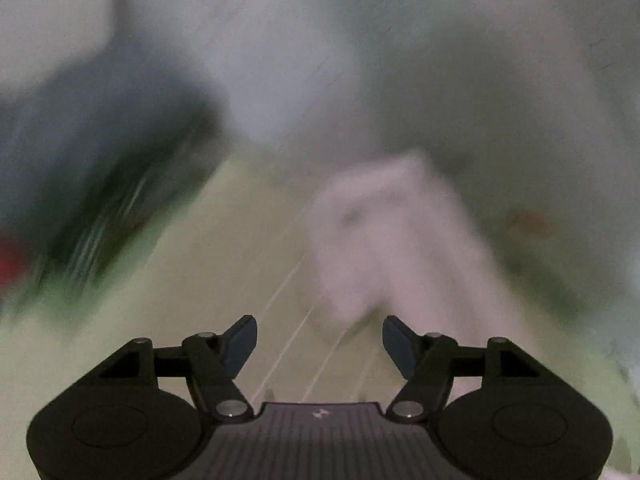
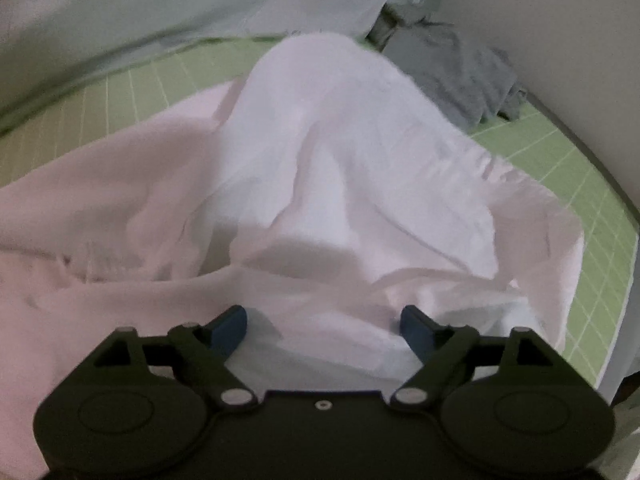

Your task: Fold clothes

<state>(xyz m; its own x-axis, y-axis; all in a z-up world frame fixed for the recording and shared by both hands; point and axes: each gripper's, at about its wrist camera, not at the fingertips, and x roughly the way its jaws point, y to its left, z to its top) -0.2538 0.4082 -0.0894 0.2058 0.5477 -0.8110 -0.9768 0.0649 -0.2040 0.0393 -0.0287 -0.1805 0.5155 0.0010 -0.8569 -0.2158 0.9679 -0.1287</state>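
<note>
Here, garment: a pale pink garment lies rumpled on the green gridded mat; it rises in a rounded hump at the middle, with loose folds spreading to both sides
Garment, left view: heavily blurred; a pinkish folded shape sits on the mat just ahead of the jaws
Right gripper: jaws spread wide, released; the cloth lies between and under the blue fingertips, not pinched
Left gripper: jaws parted, grasping nothing; bare mat shows between the blue fingertips; the pink cloth starts just beyond them
Grey clothing: a crumpled heap at the far right corner of the mat, apart from the pink garment
Pale green cloth: drapes along the far edge of the mat, behind the pink hump
Dark mass: at the left of the left view; too blurred to identify
</note>
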